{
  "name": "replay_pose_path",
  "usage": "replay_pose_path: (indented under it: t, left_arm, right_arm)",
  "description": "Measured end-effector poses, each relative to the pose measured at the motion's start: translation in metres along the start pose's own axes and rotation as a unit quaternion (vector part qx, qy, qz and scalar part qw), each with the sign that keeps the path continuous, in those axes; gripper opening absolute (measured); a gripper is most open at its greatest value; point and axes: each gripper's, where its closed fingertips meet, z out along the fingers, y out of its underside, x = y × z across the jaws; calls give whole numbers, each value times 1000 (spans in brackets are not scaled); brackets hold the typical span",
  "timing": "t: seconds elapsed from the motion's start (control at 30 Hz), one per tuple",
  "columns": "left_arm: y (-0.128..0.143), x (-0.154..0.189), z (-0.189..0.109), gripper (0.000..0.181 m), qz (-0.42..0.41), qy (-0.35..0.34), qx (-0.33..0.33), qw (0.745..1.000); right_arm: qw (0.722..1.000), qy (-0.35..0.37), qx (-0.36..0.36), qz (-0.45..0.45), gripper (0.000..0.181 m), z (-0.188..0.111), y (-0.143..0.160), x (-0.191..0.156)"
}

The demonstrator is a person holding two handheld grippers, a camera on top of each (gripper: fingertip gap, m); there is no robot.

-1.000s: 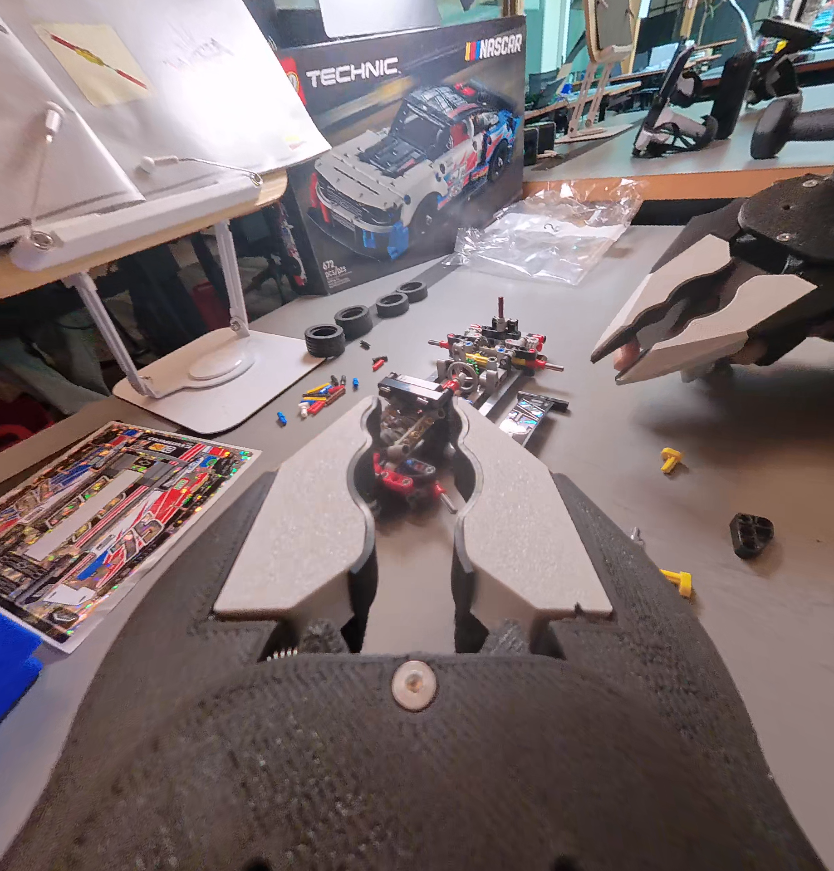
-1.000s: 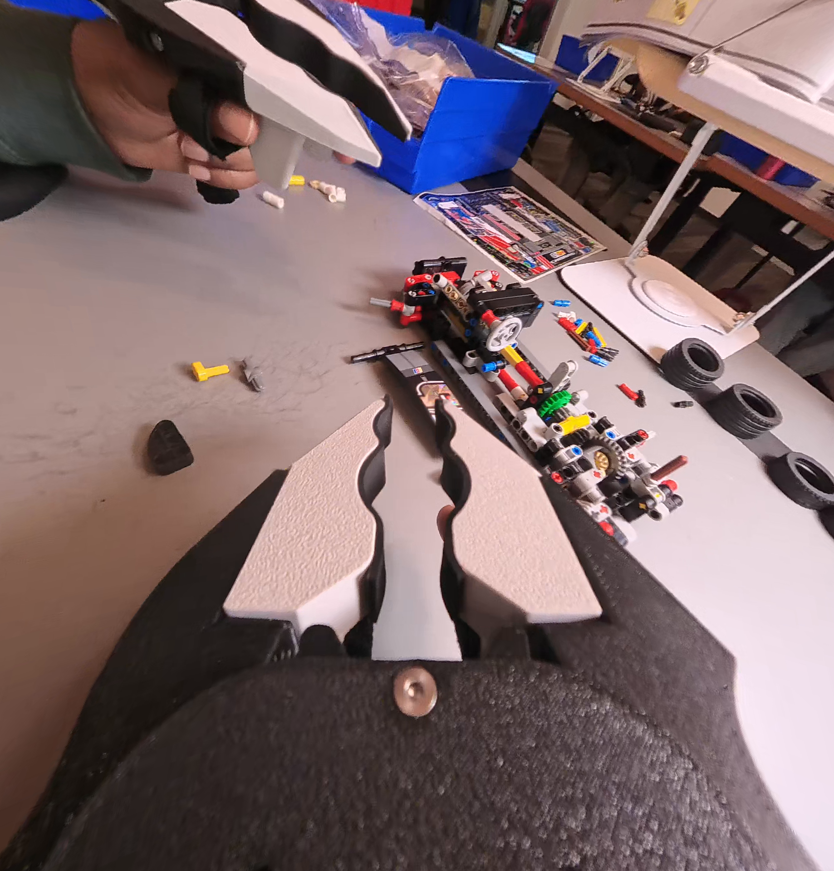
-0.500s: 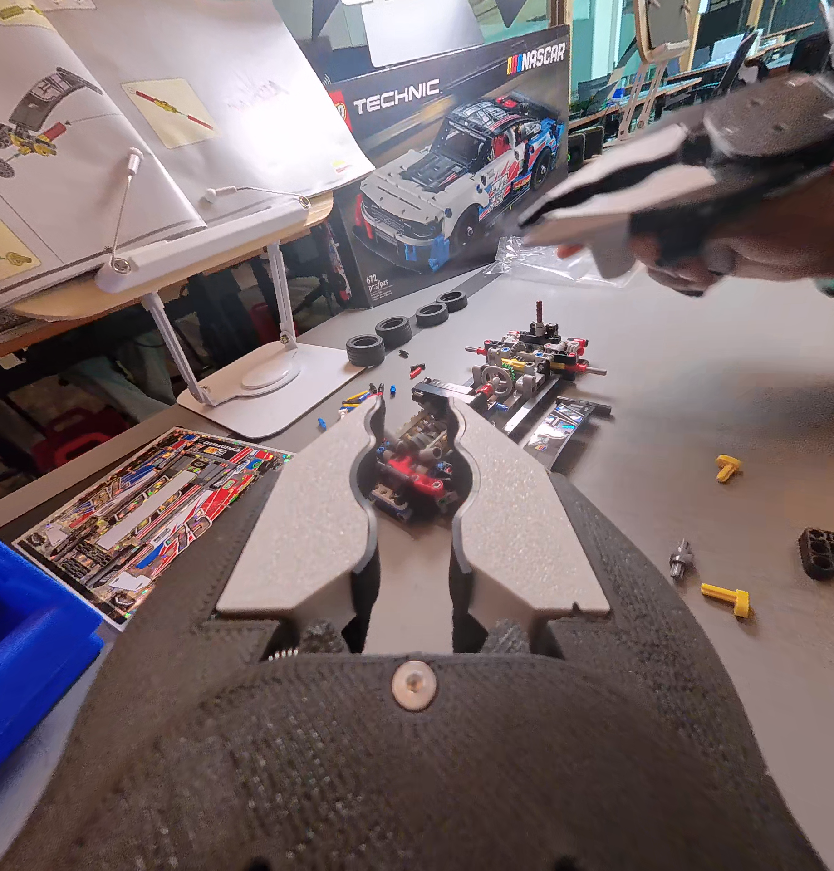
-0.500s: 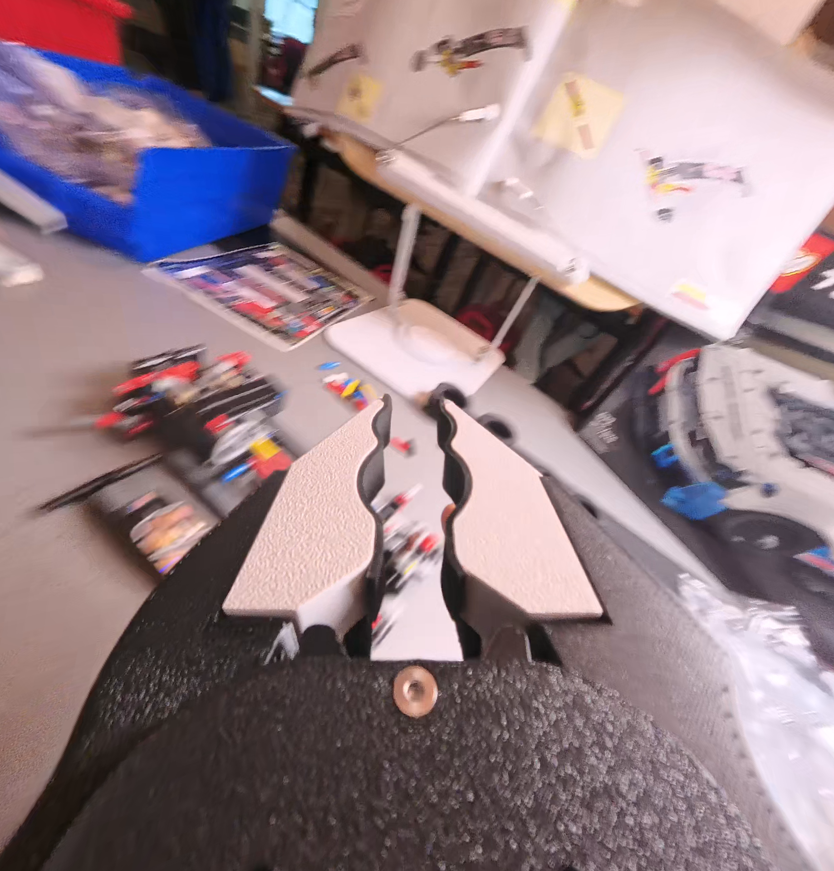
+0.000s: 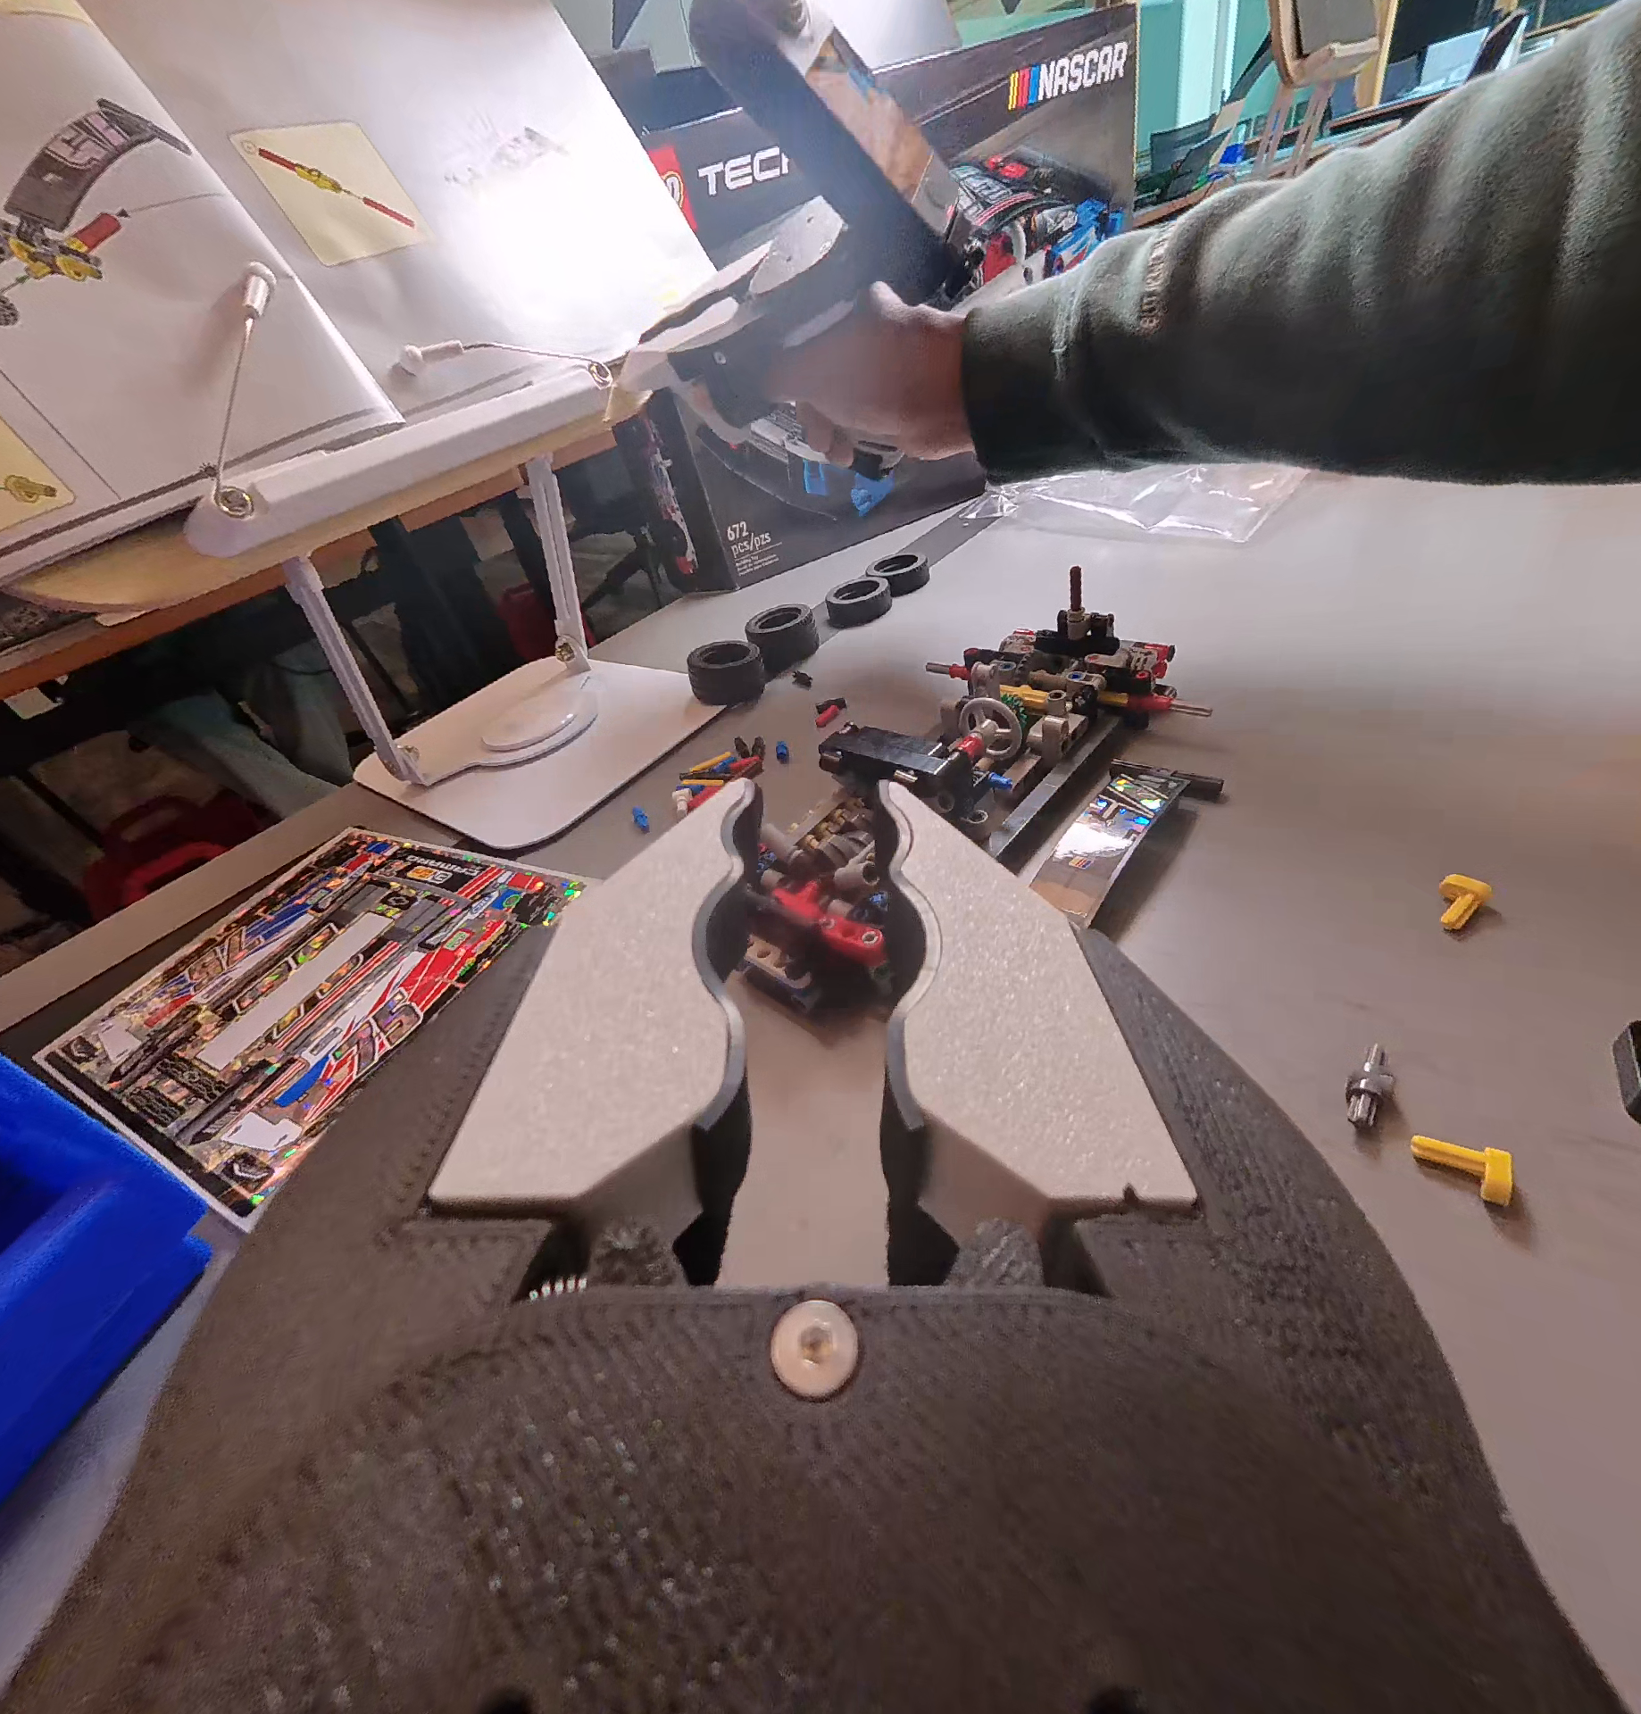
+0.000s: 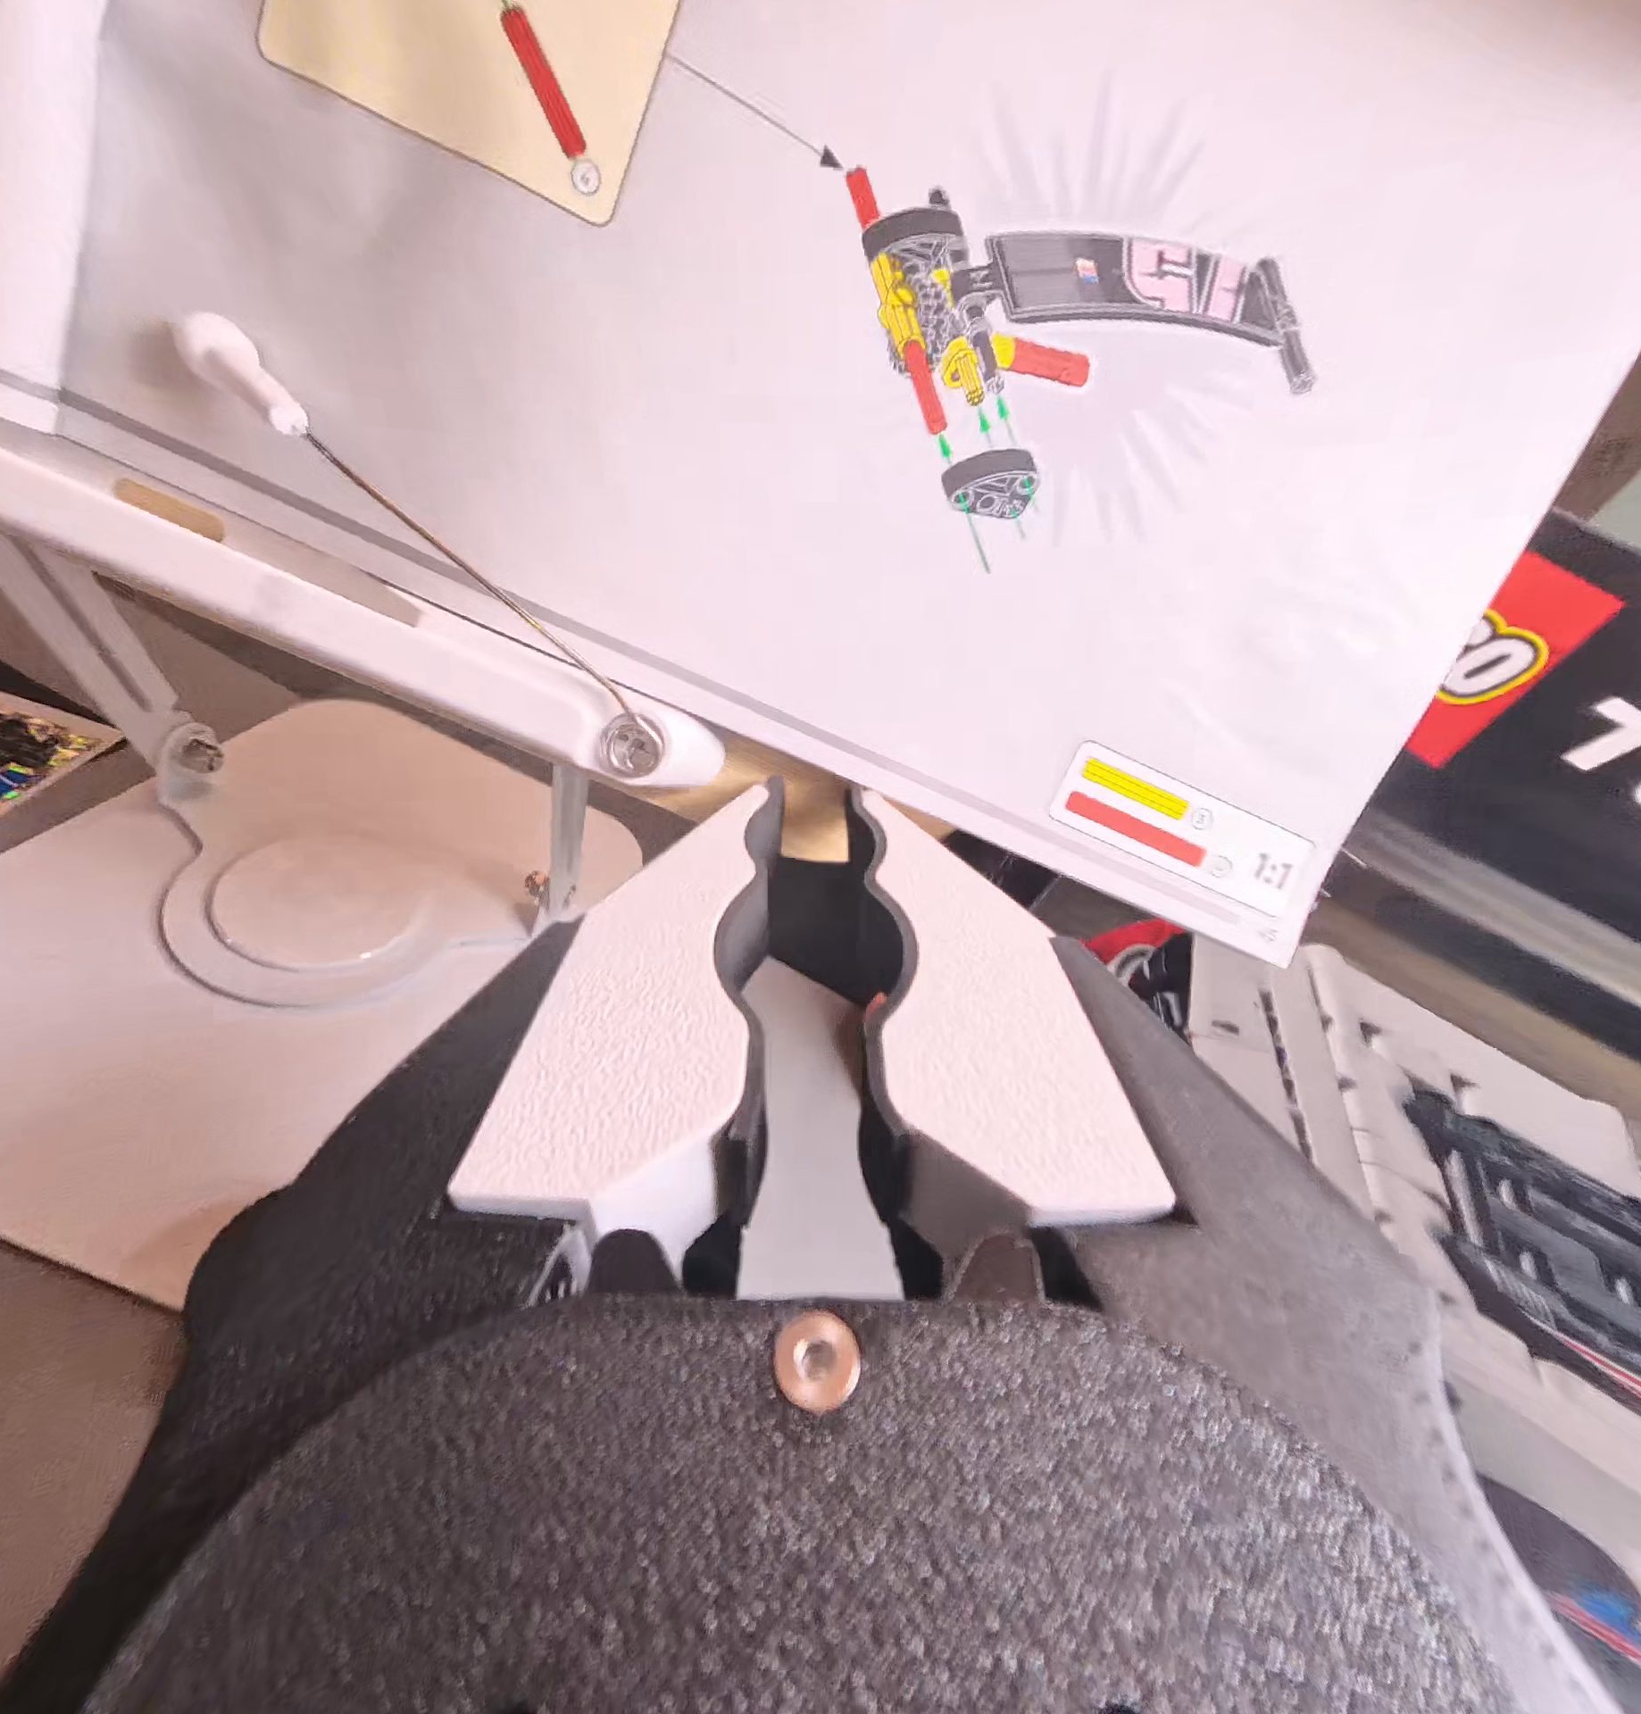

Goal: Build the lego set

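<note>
Grey table (image 5: 1355, 575): left gripper (image 5: 815, 798) part-open, empty, above chassis (image 5: 1012, 742); right gripper (image 6: 812, 816) narrowly open, empty, at far-left instruction booklet (image 6: 798, 390).

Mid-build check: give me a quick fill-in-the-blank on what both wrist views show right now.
1. The right tool points at the booklet, which rests on a ___ stand.
2. ___ black tyres sit in a row near the stand's base.
3. Right of the chassis lie two ___ pins.
4. The sticker sheet lies beside a ___ bin.

Missing words: white; four; yellow; blue.
</note>
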Motion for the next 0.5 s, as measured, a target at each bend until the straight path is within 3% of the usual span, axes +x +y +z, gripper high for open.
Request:
replay_pose_path:
  t: [0.5]
  left_arm:
    - [3,-1,3,22,-1,0,-2,1000]
  right_arm:
    - [999,-19,23,14,5,19,0,7]
